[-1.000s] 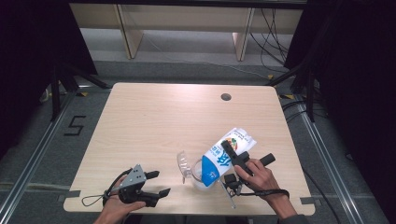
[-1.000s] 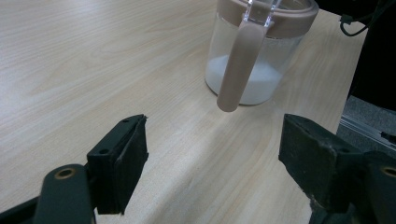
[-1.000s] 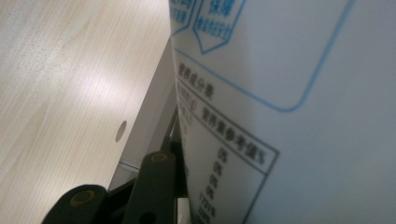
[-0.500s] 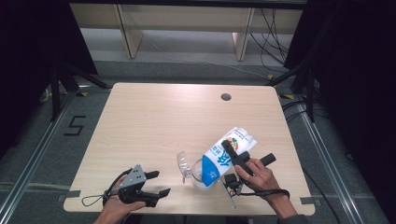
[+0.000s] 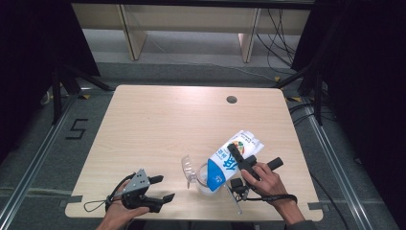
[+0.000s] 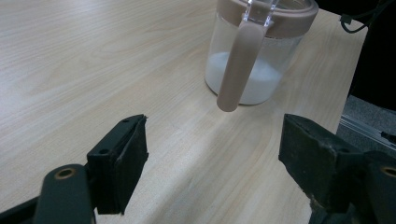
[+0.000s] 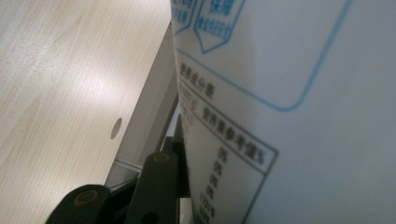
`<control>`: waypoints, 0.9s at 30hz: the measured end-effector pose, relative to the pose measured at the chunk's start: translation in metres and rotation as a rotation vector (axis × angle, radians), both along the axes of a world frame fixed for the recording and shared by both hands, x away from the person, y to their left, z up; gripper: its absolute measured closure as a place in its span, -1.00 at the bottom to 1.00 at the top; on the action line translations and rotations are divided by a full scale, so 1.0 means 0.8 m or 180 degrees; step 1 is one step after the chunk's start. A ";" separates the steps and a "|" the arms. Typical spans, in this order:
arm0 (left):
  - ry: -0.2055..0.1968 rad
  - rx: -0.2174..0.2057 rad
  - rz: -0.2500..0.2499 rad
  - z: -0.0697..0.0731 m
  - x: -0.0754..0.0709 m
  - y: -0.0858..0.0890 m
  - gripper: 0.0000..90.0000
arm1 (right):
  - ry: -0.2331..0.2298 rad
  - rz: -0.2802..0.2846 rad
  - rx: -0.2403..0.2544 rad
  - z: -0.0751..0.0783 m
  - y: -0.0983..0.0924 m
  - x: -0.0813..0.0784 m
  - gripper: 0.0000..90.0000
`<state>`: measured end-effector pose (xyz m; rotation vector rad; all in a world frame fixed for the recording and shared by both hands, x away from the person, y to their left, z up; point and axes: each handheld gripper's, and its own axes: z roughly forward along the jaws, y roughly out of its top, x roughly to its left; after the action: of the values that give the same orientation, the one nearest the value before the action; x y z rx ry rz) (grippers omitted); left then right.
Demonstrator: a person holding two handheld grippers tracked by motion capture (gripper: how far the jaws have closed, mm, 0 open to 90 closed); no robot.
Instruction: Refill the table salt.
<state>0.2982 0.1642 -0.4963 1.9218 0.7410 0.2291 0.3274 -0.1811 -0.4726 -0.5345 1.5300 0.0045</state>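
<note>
The right gripper (image 5: 238,158) clamped the tilted carton (image 5: 233,159) over the jar (image 6: 261,51), mid-pour; next, righting it; the left gripper (image 5: 160,188) fingers stood open.

In the left gripper view the jar (image 6: 254,51) was cut off at 12 o'clock, so its lid top and flip cap were unseen, and both jaws ran off the edge at 6 o'clock. In the right gripper view the milk carton (image 7: 299,112) ran off the frame at 12, 3 and 6 o'clock, hid one jaw entirely, and its small print at 6 o'clock was too blurred to read. In the high view the carton covered the jar's mouth at approx. 3 o'clock of the jar, and whether anything poured was too small to tell.
</note>
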 end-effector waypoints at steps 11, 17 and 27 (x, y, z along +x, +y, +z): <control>0.0006 -0.0003 -0.0016 0.000 0.000 0.000 -0.49 | -0.0013 -0.0001 -0.0016 -0.001 0.001 0.000 0.59; -0.0001 -0.0005 0.0000 0.000 0.000 0.000 -0.49 | -0.0004 0.0001 -0.0015 -0.001 0.000 0.000 0.61; -0.0003 -0.0002 -0.0004 0.000 0.000 0.000 -0.49 | -0.0005 -0.0006 -0.0005 0.001 0.000 0.000 0.64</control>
<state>0.2984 0.1643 -0.4964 1.9213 0.7392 0.2289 0.3273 -0.1809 -0.4720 -0.5340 1.5291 0.0014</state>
